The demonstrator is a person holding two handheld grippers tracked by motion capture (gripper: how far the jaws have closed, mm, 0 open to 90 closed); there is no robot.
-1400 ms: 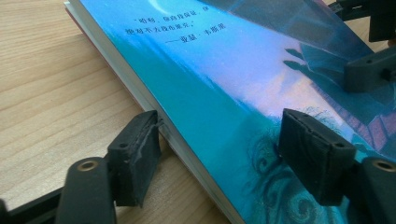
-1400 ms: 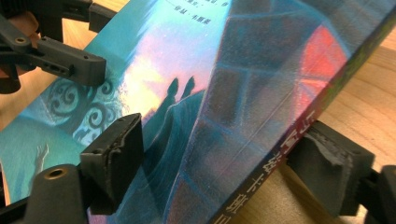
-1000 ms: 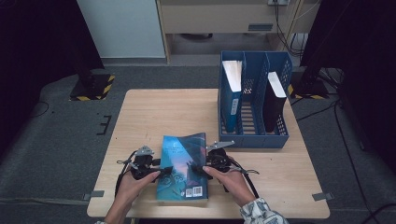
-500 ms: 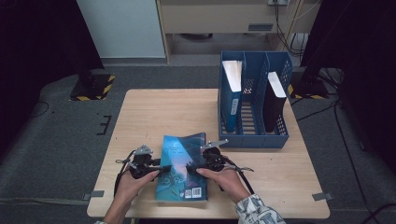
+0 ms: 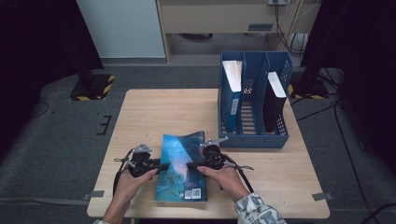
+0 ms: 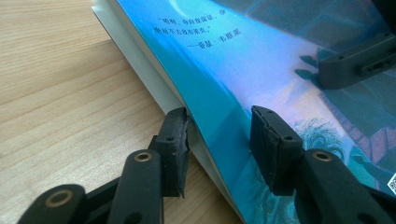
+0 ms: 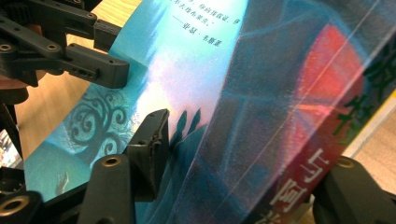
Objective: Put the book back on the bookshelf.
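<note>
The work surface is a light wooden table with a visible grain, standing on grey carpeted floor; strips of grey tape sit at its near corners. Beyond the table stand a pale cabinet panel and a beige unit, with dark equipment at both sides and a black-and-yellow striped base on the floor at left. A blue file rack occupies the far right of the tabletop and holds upright books in two compartments. The blue-covered book lies near the front edge, just in front of the rack, its right side lifted off the wood. The left gripper straddles the book's left edge; its jaws have just been closing, one below the pages and one above the cover, though a gap appears to remain at the upper pad. The right gripper has the raised right edge between its jaws, which have also just been closing; whether the pads press on it cannot be told.
</note>
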